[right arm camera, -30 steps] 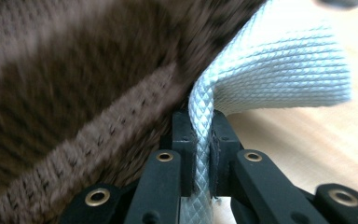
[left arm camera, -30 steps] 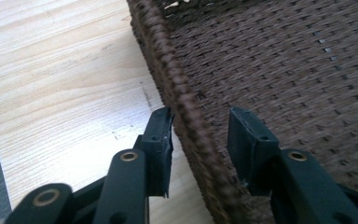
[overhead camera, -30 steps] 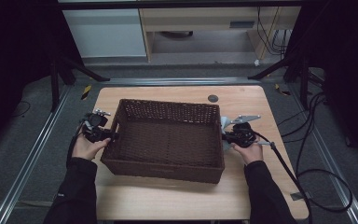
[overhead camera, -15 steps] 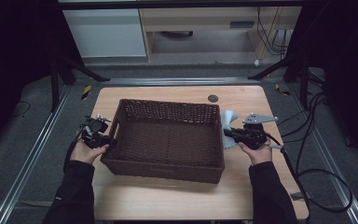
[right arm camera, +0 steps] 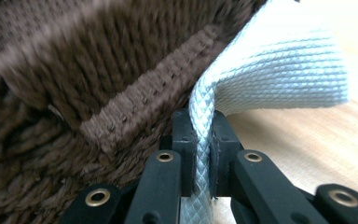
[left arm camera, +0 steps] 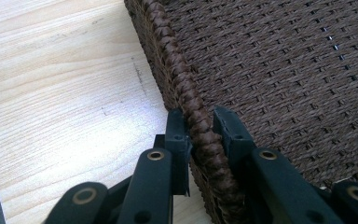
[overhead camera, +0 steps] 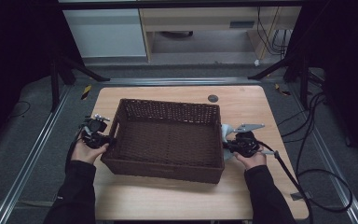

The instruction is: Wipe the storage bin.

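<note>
Two grips: left gripper clamps basket rim, right gripper pinches strap.

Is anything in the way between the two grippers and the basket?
Nothing visible. The left gripper has just been closing and its jaws now straddle the basket rim. The right gripper is clamped on the pale strap at the basket's other side.
</note>
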`<action>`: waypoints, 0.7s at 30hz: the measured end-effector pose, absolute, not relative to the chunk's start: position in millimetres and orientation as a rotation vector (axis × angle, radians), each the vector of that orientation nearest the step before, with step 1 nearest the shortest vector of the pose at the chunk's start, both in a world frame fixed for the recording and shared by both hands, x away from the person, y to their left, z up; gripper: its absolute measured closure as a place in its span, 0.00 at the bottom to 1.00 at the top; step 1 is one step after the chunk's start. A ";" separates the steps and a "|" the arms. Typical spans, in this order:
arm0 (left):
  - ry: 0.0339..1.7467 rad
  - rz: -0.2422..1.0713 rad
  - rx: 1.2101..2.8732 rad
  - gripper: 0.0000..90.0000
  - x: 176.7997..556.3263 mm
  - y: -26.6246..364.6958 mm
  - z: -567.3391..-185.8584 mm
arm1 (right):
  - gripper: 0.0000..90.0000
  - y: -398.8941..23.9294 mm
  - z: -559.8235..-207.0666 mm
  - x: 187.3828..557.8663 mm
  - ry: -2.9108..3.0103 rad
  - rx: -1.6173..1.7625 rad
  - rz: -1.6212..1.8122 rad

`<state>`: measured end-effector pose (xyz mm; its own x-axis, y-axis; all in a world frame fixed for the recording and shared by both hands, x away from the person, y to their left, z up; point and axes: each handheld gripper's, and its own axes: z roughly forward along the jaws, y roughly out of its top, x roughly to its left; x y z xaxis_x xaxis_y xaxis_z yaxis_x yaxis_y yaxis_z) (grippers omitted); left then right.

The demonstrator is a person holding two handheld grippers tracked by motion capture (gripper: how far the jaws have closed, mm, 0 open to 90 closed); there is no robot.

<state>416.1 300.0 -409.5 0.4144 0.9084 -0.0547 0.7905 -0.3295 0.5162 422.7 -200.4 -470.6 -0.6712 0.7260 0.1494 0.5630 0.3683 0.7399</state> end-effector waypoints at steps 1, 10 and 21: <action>1.446 0.334 2.202 0.85 416.0 299.9 -409.6 | 0.93 -199.3 -471.1 422.4 2.430 1.154 1.178; 1.463 0.344 2.181 0.86 419.8 298.6 -409.2 | 0.93 -212.3 -427.2 412.3 2.274 1.089 1.350; 1.478 0.348 2.161 0.86 434.5 298.7 -409.7 | 0.93 -202.2 -447.9 418.7 2.369 1.100 1.230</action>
<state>434.5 298.7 -409.7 0.3799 0.9227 -0.0661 0.7963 -0.2898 0.5310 418.7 -202.2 -447.9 -0.6824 0.7222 0.1131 0.5079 0.3573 0.7838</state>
